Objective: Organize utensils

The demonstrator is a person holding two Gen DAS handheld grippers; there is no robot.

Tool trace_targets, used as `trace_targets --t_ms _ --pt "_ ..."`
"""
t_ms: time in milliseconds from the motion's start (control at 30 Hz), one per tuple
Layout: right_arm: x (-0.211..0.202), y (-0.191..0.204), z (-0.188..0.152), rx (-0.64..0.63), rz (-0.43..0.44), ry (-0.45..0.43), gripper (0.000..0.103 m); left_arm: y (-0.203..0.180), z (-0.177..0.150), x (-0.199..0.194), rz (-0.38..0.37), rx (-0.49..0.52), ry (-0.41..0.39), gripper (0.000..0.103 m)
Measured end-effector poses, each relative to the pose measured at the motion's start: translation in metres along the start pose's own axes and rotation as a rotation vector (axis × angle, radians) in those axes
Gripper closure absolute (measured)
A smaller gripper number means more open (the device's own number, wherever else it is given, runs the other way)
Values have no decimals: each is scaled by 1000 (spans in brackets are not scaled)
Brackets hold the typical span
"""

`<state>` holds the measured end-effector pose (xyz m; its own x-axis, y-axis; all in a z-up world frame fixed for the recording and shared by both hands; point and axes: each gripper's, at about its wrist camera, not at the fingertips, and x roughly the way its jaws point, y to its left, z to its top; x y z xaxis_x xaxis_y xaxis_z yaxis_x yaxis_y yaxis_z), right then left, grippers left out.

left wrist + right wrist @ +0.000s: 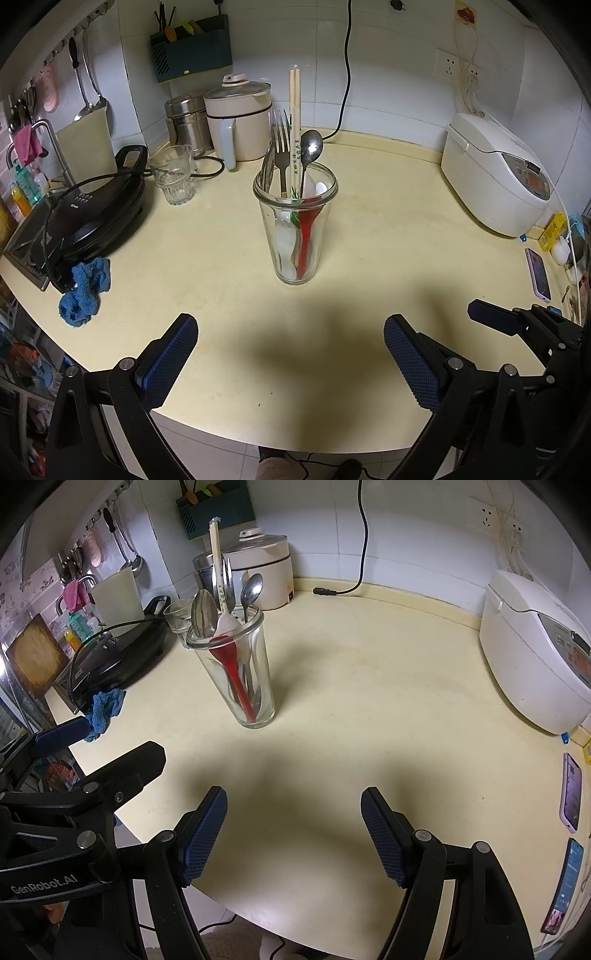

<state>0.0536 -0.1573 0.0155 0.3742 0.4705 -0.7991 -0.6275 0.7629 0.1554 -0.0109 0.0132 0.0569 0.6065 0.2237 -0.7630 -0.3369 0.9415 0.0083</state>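
A cream countertop [221, 236] is bounded at the far side by a white tiled wall, on which a dark green wall holder [192, 46] is mounted. A tall clear glass [295, 225] is stood upright near the middle of the counter, well apart from both grippers. Held in the glass are a metal fork [280, 140], a metal spoon [311, 147], a pair of wrapped chopsticks [294, 122], a red plastic spoon [306, 236] and white plastic utensils; a second metal spoon [203, 613] is seen in the right wrist view. To the far left of the glass, an empty ribbed tumbler [173, 175], a beige electric pot [240, 122] and a black griddle [96, 214] are located, with a blue cloth [83, 291] lying at the griddle's near edge. A white rice cooker [495, 173] is placed at the far right, and a phone [538, 274] lies at the right edge. The left gripper [291, 356] is held above the near edge of the counter, angled downward toward the glass, its jaws spread wide with nothing between the blue pads. The right gripper [293, 836] is held just beside it to the right, angled downward likewise, its jaws also spread apart and empty. Neither gripper is touching any object.
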Motion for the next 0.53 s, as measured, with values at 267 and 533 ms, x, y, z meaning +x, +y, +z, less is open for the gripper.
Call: trace_targets --t_ms 267,533 --pt "4 -1 -1 9 5 10 27 0 -1 -2 2 21 -39 1" --pt "6 -1 -3 14 4 16 27 -2 -1 -4 19 48 -72 1"
